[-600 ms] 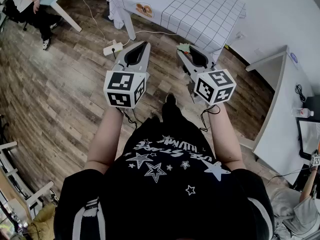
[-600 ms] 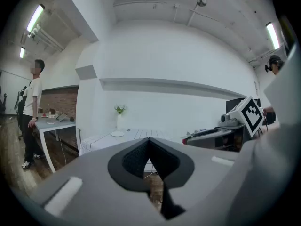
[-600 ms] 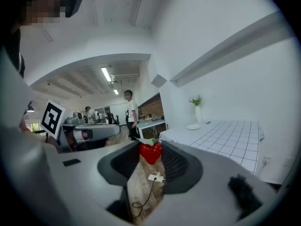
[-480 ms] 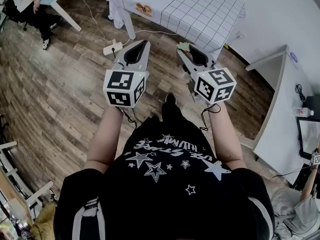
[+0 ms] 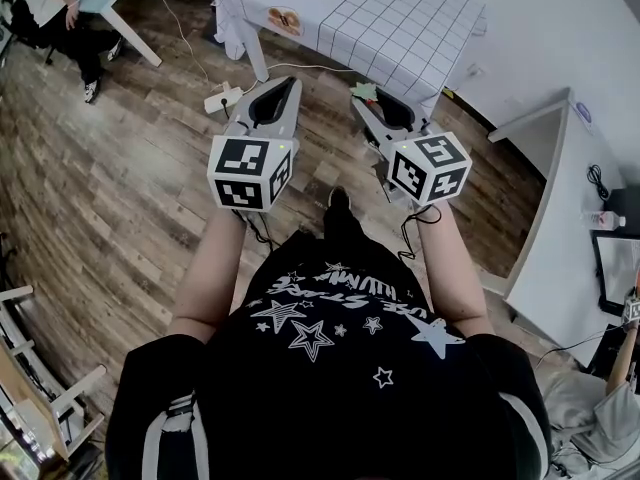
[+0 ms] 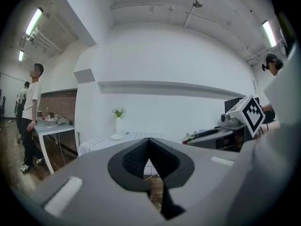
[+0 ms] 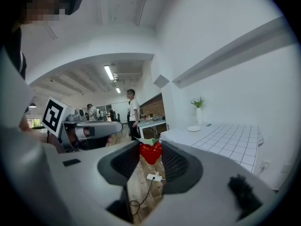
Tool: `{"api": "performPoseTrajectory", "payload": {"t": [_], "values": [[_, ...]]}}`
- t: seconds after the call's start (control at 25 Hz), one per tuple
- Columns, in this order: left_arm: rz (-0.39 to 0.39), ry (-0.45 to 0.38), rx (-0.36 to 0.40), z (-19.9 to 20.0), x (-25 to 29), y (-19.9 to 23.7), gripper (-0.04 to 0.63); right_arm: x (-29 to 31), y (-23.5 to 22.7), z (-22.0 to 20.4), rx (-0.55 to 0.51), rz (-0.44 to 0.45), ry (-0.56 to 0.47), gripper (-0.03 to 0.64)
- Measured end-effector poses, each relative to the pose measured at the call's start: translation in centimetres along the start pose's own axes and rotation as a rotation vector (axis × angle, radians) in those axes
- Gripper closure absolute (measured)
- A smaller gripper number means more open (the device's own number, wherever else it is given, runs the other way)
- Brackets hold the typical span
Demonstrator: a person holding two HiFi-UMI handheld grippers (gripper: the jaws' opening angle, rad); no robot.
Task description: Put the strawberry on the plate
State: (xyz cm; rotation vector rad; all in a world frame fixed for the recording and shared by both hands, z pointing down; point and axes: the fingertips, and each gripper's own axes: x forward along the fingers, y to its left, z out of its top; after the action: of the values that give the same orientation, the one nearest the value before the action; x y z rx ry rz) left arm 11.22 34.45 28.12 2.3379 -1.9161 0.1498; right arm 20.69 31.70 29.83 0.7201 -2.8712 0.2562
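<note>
Short of the table point(image 5: 400, 18), right hand-held gripper point(image 5: 361, 99) still grasps the strawberry point(image 7: 150, 153), left hand-held gripper point(image 5: 292, 86) clenched empty.

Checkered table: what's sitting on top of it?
A white plate and a vase with a green sprig stand at the far end of the table. Its near edge is hidden behind the right claw, so anything there can't be seen.

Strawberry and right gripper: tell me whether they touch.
Touching. The right gripper view shows the strawberry pinched between the two pads of the right gripper at its tips.
</note>
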Motion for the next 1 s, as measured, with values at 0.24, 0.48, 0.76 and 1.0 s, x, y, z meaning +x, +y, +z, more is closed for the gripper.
{"api": "performPoseTrajectory", "payload": {"t": [0.24, 0.48, 0.76, 1.0], "values": [[0.003, 0.011, -0.023, -0.5, -0.7, 0.3, 0.586, -0.1, 0.0, -0.3, 0.018, -0.009, -0.005, 0.465], [0.000, 0.027, -0.044, -2.2, -1.7, 0.7, 0.587, 0.5, 0.1, -1.3, 0.062, -0.010, -0.019, 0.465], [0.039, 0.050, -0.054, -3.1, -0.6, 3.6, 0.587, 4.2, -1.8, -1.3, 0.100, 0.002, -0.019, 0.465], [0.071, 0.043, -0.066, -2.4, 1.7, 7.2, 0.586, 8.5, -3.6, 0.6, 0.068, 0.023, -0.023, 0.465]]}}
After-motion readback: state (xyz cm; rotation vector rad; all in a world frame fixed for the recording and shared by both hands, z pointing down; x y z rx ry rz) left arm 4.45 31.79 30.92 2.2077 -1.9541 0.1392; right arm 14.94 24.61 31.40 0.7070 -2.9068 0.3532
